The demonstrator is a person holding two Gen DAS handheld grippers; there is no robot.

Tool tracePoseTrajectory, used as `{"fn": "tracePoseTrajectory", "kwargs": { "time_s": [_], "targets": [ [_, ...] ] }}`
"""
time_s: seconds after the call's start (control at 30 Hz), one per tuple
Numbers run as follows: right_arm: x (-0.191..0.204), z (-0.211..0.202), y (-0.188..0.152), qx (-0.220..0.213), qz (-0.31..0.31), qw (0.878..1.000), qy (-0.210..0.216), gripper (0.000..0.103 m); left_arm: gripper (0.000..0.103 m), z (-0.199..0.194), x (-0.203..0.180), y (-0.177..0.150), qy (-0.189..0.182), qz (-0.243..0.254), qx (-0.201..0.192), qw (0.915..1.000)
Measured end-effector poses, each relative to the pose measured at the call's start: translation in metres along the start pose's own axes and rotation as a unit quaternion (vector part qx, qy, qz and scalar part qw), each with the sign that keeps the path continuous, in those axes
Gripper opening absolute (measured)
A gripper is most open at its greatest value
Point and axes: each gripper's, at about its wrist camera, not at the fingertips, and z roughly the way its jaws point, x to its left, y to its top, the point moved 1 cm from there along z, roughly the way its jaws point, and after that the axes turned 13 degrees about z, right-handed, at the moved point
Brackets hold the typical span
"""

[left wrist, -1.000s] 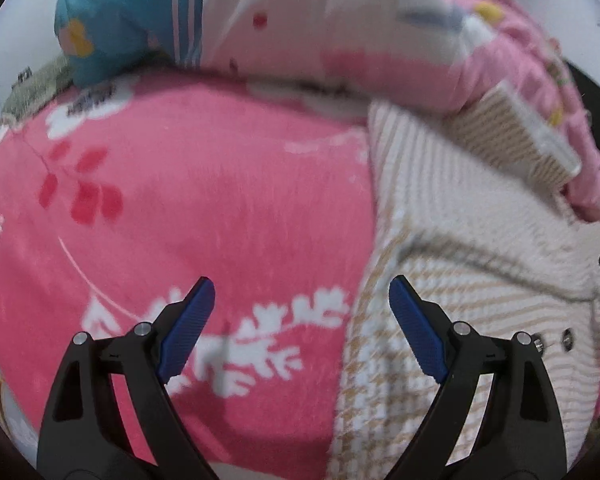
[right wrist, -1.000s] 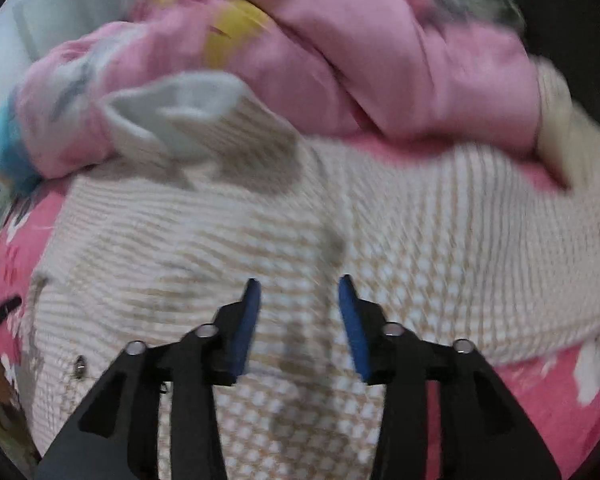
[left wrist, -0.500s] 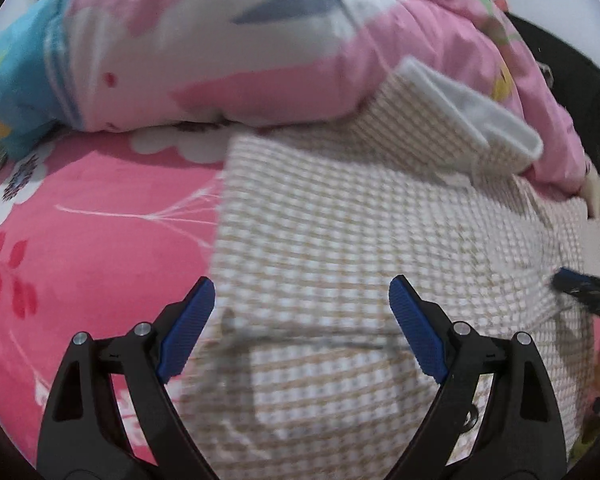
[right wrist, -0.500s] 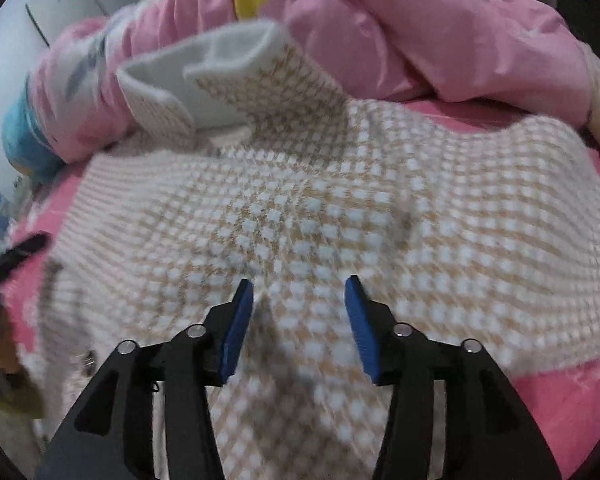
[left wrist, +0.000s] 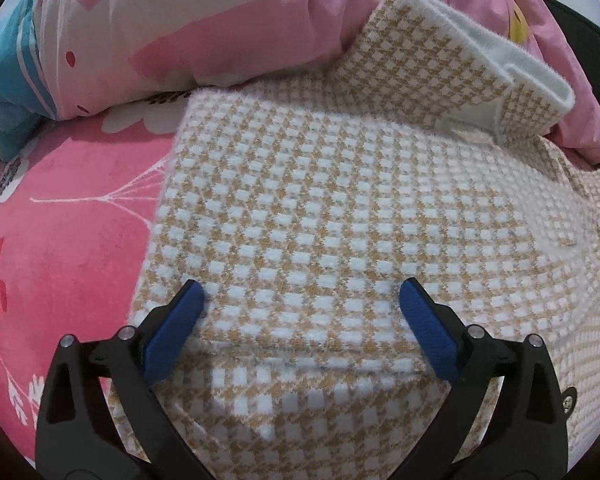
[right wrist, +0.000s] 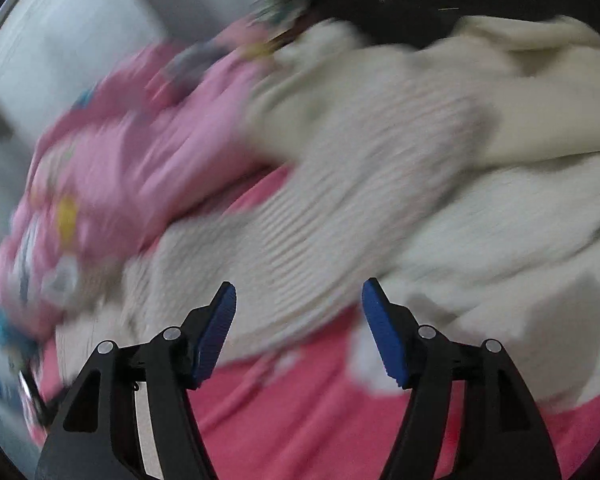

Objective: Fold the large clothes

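A tan-and-white houndstooth garment (left wrist: 340, 200) lies folded on the pink floral bedspread (left wrist: 60, 240). One flap with a white lining (left wrist: 460, 52) is turned up at the back. My left gripper (left wrist: 300, 312) sits low over the garment and its jaws are opening wide. The folded layer's front edge lies between the blue pads (left wrist: 172, 328), which do not press on it. In the blurred right wrist view, my right gripper (right wrist: 298, 312) hovers over the garment's near edge (right wrist: 300, 220). Its jaws are opening and nothing is between them.
A bunched pink patterned quilt (left wrist: 180, 20) lies behind the garment, also seen as the quilt (right wrist: 120, 160) at the left. A pile of cream knitted clothes (right wrist: 520, 160) fills the right. Pink bedspread (right wrist: 300, 420) lies under the right gripper.
The left gripper slid from the bare bedspread onto the garment, came closer, and its jaws widened. The right gripper swung quickly off the garment's middle towards the cream clothes, its jaws spreading.
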Motion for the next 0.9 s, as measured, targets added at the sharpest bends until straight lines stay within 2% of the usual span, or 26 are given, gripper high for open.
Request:
{"fn": "tracePoseTrajectory", "kwargs": {
  "time_s": [0.1, 0.23, 0.4, 0.43, 0.5, 0.6, 0.73, 0.9],
  "targets": [
    [-0.030, 0.003, 0.042, -0.011, 0.063, 0.998, 0.012, 0.064, 0.096, 0.002, -0.008, -0.001, 0.015, 0.004, -0.012, 0.9998],
    [-0.042, 0.020, 0.063, -0.009, 0.099, 0.995, 0.017, 0.064, 0.096, 0.002, -0.013, -0.002, 0.023, 0.004, -0.018, 0.9996],
    [-0.054, 0.039, 0.076, -0.013, 0.126, 0.992, 0.020, 0.048, 0.096, -0.001, -0.013, -0.008, 0.028, 0.006, -0.033, 0.9991],
    [-0.051, 0.039, 0.076, -0.016, 0.125, 0.992, 0.019, 0.046, 0.096, -0.002, -0.015, -0.009, 0.030, 0.007, -0.036, 0.9989],
    [-0.050, 0.036, 0.074, -0.024, 0.119, 0.993, 0.015, 0.034, 0.096, -0.004, -0.015, -0.012, 0.034, 0.008, -0.037, 0.9987],
    [-0.046, 0.026, 0.070, -0.035, 0.101, 0.994, 0.001, 0.023, 0.096, -0.007, -0.014, -0.013, 0.033, 0.008, -0.038, 0.9987],
    [-0.027, 0.009, 0.061, -0.056, 0.063, 0.996, -0.023, 0.018, 0.096, -0.007, -0.014, -0.014, 0.031, 0.007, -0.037, 0.9988],
    [0.014, -0.028, 0.048, -0.086, 0.016, 0.996, -0.005, 0.016, 0.096, -0.011, -0.011, -0.017, 0.018, 0.001, -0.039, 0.9991]
  ]
}}
